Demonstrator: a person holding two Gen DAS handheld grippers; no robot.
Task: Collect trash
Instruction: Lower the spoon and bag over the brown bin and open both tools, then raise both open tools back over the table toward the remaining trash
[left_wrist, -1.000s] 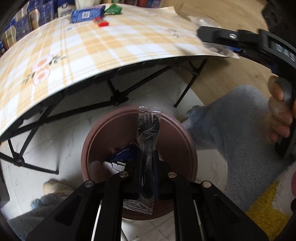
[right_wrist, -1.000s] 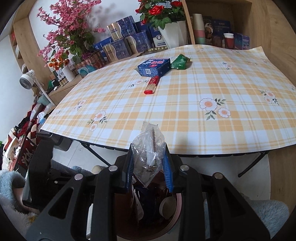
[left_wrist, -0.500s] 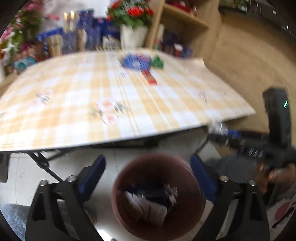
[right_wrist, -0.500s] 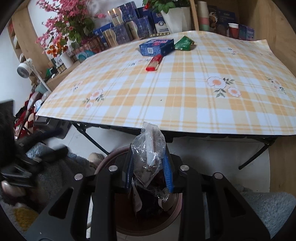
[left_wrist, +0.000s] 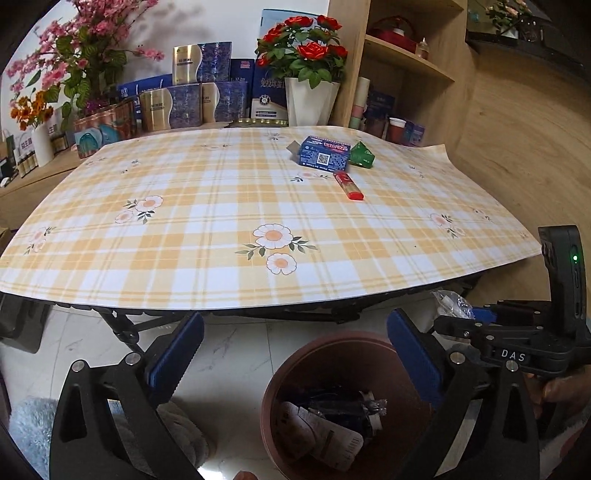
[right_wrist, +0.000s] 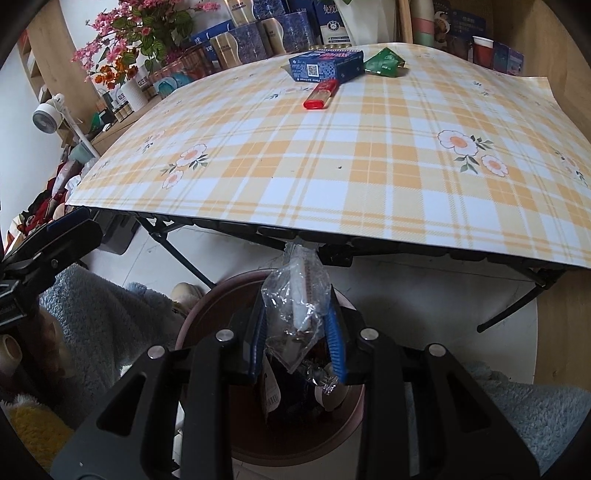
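The bench (left_wrist: 207, 236), spread with a yellow checked cloth, fills the upper part of both views, and its near edge overhangs the floor where a reddish-brown waste bin (right_wrist: 201, 314) stands just in front of the black folding legs. The bin already holds wrappers and a dark packet.

The step in hand appears to be the drop of a crinkled clear plastic bag (right_wrist: 299, 314), which is clamped between the blue fingers of the right gripper (right_wrist: 297, 341) directly above the bin's mouth. A clean drop is best obtained if the fingers are parted only while the bag hangs well inside the rim, since so light a film could drift or cling to a pad; a small shake may be needed.

The left gripper (left_wrist: 295, 354) is seen with its fingers spread wide and nothing between them, held over the near left side of the bin, clear of the right gripper's path.

Three pieces are left at the far right of the bench: a blue carton (left_wrist: 323, 154), a green sachet (left_wrist: 362, 154) touching it, and a red stick packet (left_wrist: 348, 185) just in front. The wide bare cloth before them gives open room for a reach, though the bench edge must be cleared on the way up. A grey fleece-clad leg (right_wrist: 96, 317) lies close beside the bin.
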